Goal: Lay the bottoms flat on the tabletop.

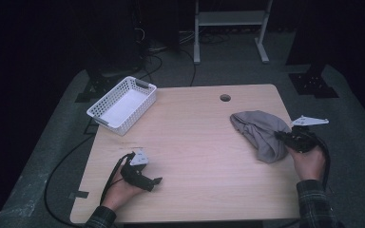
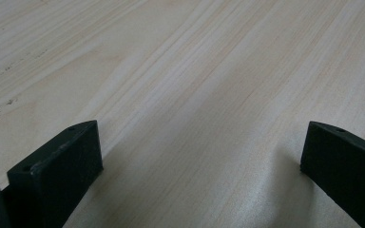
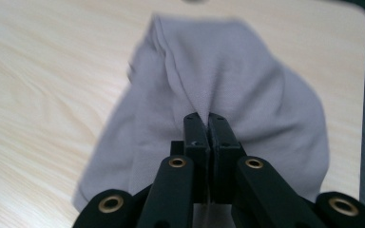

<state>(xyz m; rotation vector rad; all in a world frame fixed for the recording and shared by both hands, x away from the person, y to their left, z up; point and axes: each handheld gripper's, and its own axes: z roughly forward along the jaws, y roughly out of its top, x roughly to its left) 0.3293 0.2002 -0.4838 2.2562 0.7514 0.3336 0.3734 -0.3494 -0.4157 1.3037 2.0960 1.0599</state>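
A crumpled grey cloth [image 1: 260, 133] lies at the right side of the wooden table [image 1: 195, 142]. My right gripper [image 1: 281, 136] is shut on a pinched fold of this cloth [image 3: 228, 80], the fabric rising into the closed jaws in the right gripper view [image 3: 208, 118]. My left gripper [image 1: 156, 183] rests low at the front left of the table, open, with bare wood between its fingers [image 2: 71, 156].
A white slotted basket [image 1: 122, 104] stands at the table's back left corner. A round cable hole [image 1: 225, 98] sits near the back edge. Cables and a metal stand's feet [image 1: 230, 28] lie on the floor beyond the table.
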